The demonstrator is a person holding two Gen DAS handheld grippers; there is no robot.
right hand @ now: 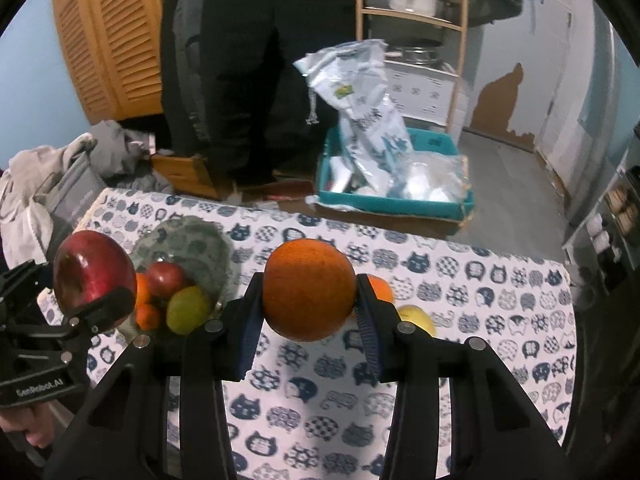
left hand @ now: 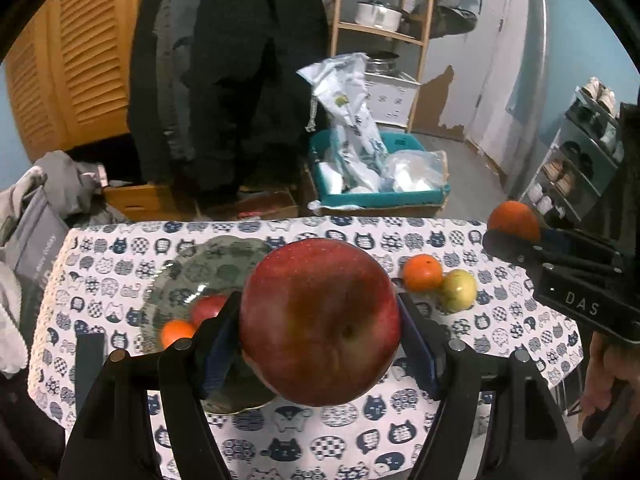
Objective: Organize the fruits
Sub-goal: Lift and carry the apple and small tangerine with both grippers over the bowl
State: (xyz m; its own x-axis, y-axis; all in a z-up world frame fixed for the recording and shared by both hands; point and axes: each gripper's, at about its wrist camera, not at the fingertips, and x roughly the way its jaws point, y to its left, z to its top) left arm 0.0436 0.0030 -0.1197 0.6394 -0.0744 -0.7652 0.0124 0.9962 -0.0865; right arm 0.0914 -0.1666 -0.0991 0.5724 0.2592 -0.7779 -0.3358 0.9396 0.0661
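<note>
My left gripper point(left hand: 320, 312) is shut on a big red apple point(left hand: 320, 332), held above the cat-print tablecloth point(left hand: 400, 412). To its left lies a glass plate point(left hand: 224, 256) with a small red apple point(left hand: 208, 308) and a small orange point(left hand: 178, 332). My right gripper point(right hand: 310, 286) is shut on an orange point(right hand: 310, 300), also off the table. In the right wrist view the plate point(right hand: 192, 236) also holds a green fruit point(right hand: 188, 310). A loose orange point(left hand: 423, 278) and a yellow fruit point(left hand: 459, 290) lie touching on the cloth right of the plate.
Beyond the table's far edge a person in dark clothes point(left hand: 224, 80) stands. A teal bin point(left hand: 380, 198) with plastic bags sits on the floor. Grey clothes point(left hand: 60, 184) pile up at the left; a shoe rack point(left hand: 576, 168) stands at the right.
</note>
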